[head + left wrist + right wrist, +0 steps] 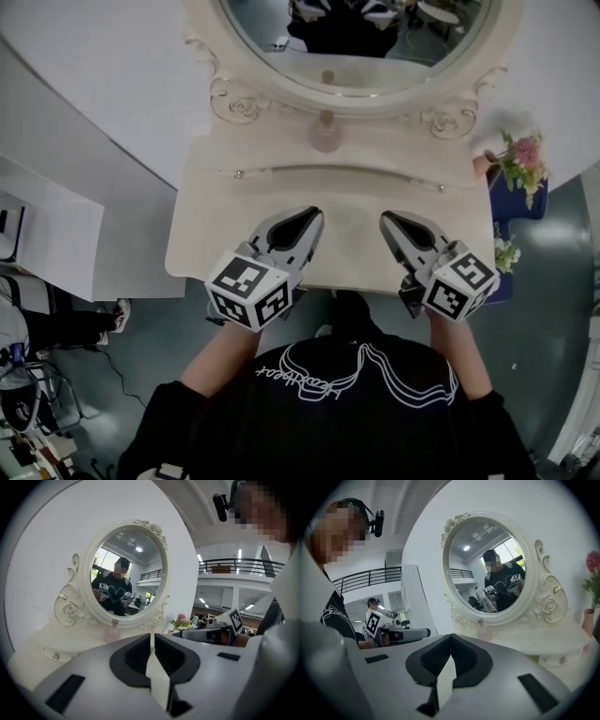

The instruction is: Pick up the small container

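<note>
The small container (325, 134) is a pale pink bottle with a round stopper. It stands at the back of the cream vanity table (216, 234), right under the oval mirror (281, 66). It shows too in the left gripper view (112, 633) and the right gripper view (483, 631). My left gripper (314, 216) hovers over the table's front part, well short of the bottle; a narrow slit shows between its jaws (151, 637) and nothing is in it. My right gripper (386, 218) hangs beside it, jaws together (450, 637) and empty.
Pink flowers in a vase (520, 159) stand off the table's right end, above a blue object (517, 199). A white panel (56, 234) lies to the left. The mirror's carved frame rises directly behind the bottle. A person's torso is below the grippers.
</note>
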A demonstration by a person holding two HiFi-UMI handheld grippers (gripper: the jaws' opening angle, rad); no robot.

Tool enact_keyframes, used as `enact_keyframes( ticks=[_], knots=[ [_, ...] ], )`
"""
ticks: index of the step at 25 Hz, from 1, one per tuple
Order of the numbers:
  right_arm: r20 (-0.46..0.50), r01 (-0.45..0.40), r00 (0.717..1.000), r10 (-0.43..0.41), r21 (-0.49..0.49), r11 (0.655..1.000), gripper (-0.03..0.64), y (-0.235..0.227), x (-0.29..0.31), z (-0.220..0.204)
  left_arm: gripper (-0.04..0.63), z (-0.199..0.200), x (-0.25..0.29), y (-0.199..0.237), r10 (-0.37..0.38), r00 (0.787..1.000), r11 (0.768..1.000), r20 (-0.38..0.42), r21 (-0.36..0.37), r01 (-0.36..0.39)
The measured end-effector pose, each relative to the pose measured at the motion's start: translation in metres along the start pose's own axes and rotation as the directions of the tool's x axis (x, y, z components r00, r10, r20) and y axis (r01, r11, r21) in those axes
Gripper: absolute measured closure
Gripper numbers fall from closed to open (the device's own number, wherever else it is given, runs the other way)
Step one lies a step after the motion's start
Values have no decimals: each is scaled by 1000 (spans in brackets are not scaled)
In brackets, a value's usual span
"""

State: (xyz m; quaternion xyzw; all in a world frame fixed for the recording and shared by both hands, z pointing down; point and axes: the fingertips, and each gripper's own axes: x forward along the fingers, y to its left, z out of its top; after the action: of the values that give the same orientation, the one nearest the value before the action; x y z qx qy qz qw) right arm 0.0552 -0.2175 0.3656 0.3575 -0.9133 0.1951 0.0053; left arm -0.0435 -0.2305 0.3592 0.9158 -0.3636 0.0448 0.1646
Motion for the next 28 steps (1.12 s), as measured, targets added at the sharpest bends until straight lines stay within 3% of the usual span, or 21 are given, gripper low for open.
enact_keyframes(
  ticks=[10,17,23,28],
  knots=[
    [-27,-26,999,27,48,999,614,-73,34,15,493,19,78,56,58,998,998,-34,1,-58],
    [-41,-17,999,20,68,998,615,-114,44,21,436,26,127,99,149,988,984,-42,106,-144],
    [-66,-3,998,7,73,997,614,-140,47,16,385,12,164,140,217,972,970,-93,136,-203],
    [-84,4,996,4,84,996,614,-153,48,9,382,5,185,153,231,967,965,-109,152,-213]
  ],
)
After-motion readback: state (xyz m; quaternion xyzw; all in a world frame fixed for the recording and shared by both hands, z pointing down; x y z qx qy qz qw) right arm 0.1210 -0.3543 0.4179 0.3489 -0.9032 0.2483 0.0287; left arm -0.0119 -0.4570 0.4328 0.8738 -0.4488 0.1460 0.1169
